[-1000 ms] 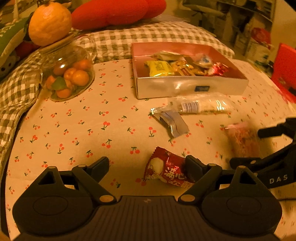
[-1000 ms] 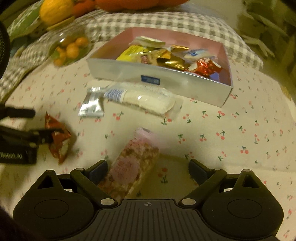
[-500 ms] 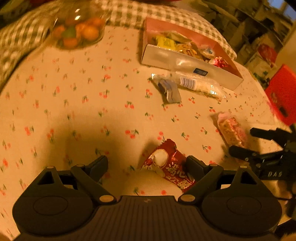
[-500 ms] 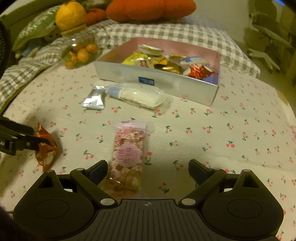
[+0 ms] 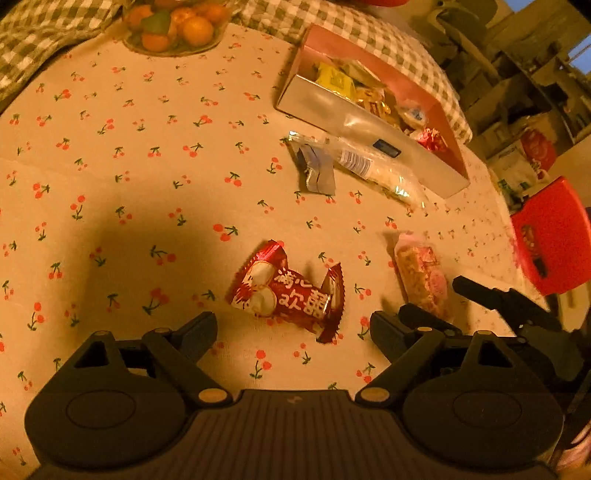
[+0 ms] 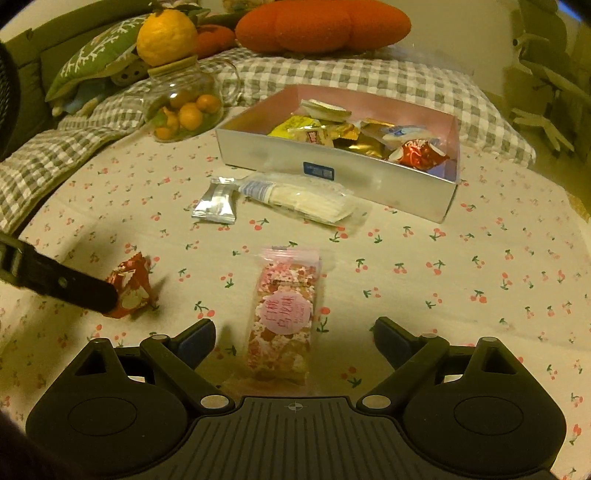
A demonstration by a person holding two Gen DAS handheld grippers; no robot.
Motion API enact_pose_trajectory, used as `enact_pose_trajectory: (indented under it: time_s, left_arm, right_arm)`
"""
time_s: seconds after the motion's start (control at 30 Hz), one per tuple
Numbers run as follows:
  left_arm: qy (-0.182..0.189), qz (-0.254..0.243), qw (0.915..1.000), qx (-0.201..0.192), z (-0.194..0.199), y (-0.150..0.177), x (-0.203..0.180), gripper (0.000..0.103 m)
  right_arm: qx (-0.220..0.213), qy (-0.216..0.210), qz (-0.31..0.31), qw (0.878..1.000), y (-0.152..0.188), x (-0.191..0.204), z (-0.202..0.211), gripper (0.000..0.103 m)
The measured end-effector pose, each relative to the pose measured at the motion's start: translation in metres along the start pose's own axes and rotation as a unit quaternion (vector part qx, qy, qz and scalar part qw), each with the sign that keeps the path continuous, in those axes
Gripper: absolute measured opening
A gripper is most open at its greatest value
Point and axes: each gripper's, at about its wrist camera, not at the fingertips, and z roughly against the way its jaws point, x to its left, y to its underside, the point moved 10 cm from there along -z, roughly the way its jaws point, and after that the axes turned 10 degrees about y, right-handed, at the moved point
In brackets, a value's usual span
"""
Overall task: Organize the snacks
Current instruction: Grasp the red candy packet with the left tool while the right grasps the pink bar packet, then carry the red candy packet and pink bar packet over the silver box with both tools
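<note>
- The red candy [image 5: 286,291] lies loose on the cherry-print tablecloth [image 5: 147,166], between the spread jaws of the left gripper [image 5: 293,332] and touched by neither. A second ago it sat hard against the right-hand finger of that gripper; now it lies ahead of the tips and nearer the middle of the gap, so the tool looks better lined up for a pick.
- The left view has rolled since then: the snack box [image 5: 373,136] and fruit jar [image 5: 173,26] now sit tilted toward the upper corners. I read that as the wrist turning to suit the way the wrapper lies.
- The pink snack bar [image 6: 282,314] lies flat on the cloth between the jaws of the right gripper [image 6: 295,334], nearer the left finger, with no pad pressing on it. Those jaws stand wide and are closing slightly. A second ago the bar was blurred and askew at the left finger; it now lies still and lengthwise.
- Neither gripper holds anything, so both packets are not yet picked up.
- Farther out, a silver sachet [image 6: 216,201] and a long clear packet [image 6: 306,197] lie just in front of the box, touching each other.
- The box already holds several wrapped snacks; four remain on the cloth, so the job looks partly done.
</note>
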Motion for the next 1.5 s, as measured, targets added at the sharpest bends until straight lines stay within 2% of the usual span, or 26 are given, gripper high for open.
enact_pose_trajectory:
  time_s: [0.07,0.13,0.2,0.33,0.43,0.57,0.73,0.8,0.97,1.5]
  left_arm:
    - [-0.023,-0.034,0.9991,-0.003,-0.006,0.0,-0.002,0.088]
    - [-0.054,-0.074,0.9957,-0.008,-0.011,0.001,-0.002,0.088]
    - [-0.07,-0.104,0.992,-0.012,-0.014,0.001,-0.004,0.088]
    - [-0.095,-0.145,0.9847,-0.019,-0.017,0.002,-0.005,0.083]
    - [-0.113,-0.164,0.9795,-0.028,-0.018,-0.002,-0.003,0.071]
    - [-0.117,-0.171,0.9777,-0.036,-0.015,-0.004,-0.002,0.059]
    - [-0.113,-0.171,0.9776,-0.048,-0.011,-0.007,-0.001,0.05]
    - [-0.113,-0.17,0.9776,-0.054,-0.009,-0.009,-0.001,0.046]
    - [-0.107,-0.163,0.9788,-0.064,-0.007,-0.012,0.001,0.043]
    - [-0.093,-0.14,0.9818,-0.089,0.003,-0.028,0.001,0.042]
  right_arm:
    - [0.001,0.0,0.003,1.0,0.0,0.001,0.0,0.09]
    - [0.0,0.001,0.006,1.0,0.001,0.002,0.001,0.09]
    - [-0.001,0.0,0.01,1.0,0.002,0.003,0.001,0.088]
    - [0.002,0.0,0.015,1.0,0.004,0.004,-0.001,0.076]
    - [0.003,0.003,0.021,1.0,0.006,0.006,-0.002,0.071]
    - [-0.001,0.003,0.024,1.0,0.004,0.008,-0.002,0.059]
    - [-0.006,0.002,0.022,1.0,0.001,0.008,-0.002,0.036]
    - [-0.006,0.001,0.016,1.0,-0.001,0.008,-0.001,0.032]
    - [-0.015,-0.001,-0.001,1.0,-0.006,0.003,0.003,0.031]
    - [-0.036,-0.011,-0.031,0.999,-0.025,-0.007,0.018,0.031]
